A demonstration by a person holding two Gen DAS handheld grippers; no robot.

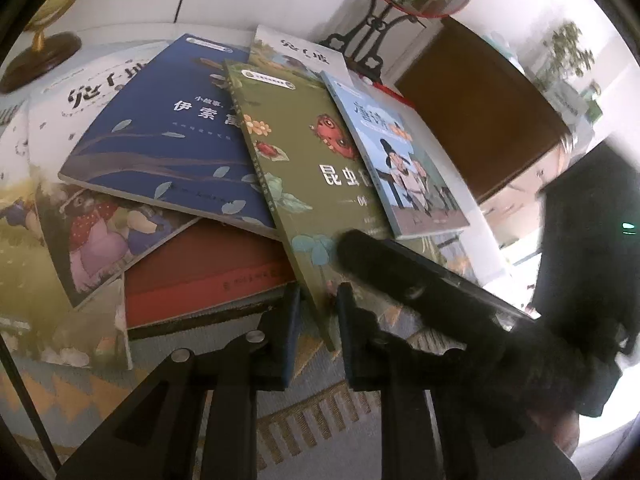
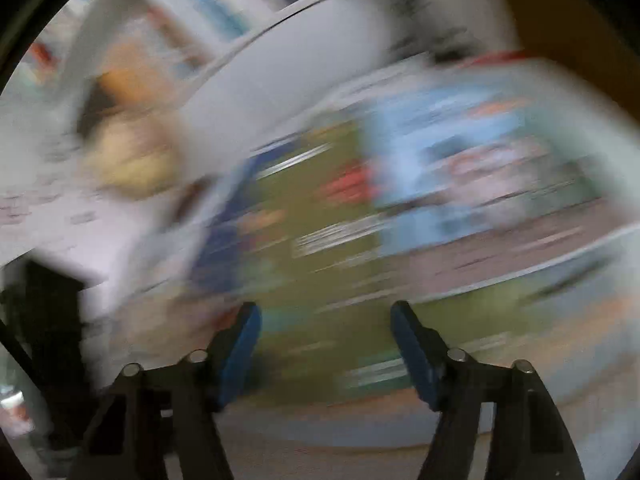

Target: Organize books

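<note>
Several picture books lie fanned in a loose heap on a patterned cloth (image 1: 320, 420). A green insect book (image 1: 320, 168) lies on top, between a dark blue book (image 1: 172, 140) and a light blue book (image 1: 404, 160). A red book (image 1: 200, 276) lies underneath. My left gripper (image 1: 320, 316) is shut on the green book's near corner. A dark blurred arm-like shape (image 1: 400, 276) reaches onto that book from the right. The right wrist view is smeared. My right gripper (image 2: 326, 320) stands open above the green book (image 2: 312, 208), beside the light blue book (image 2: 460, 152), with nothing pressed between its blue pads (image 2: 240, 344).
A globe's wooden base (image 1: 40, 60) stands at the back left. A black ornament stand (image 1: 372, 28) is behind the books. A brown table top (image 1: 480, 112) lies to the right. White-covered books (image 1: 80, 100) spread to the left.
</note>
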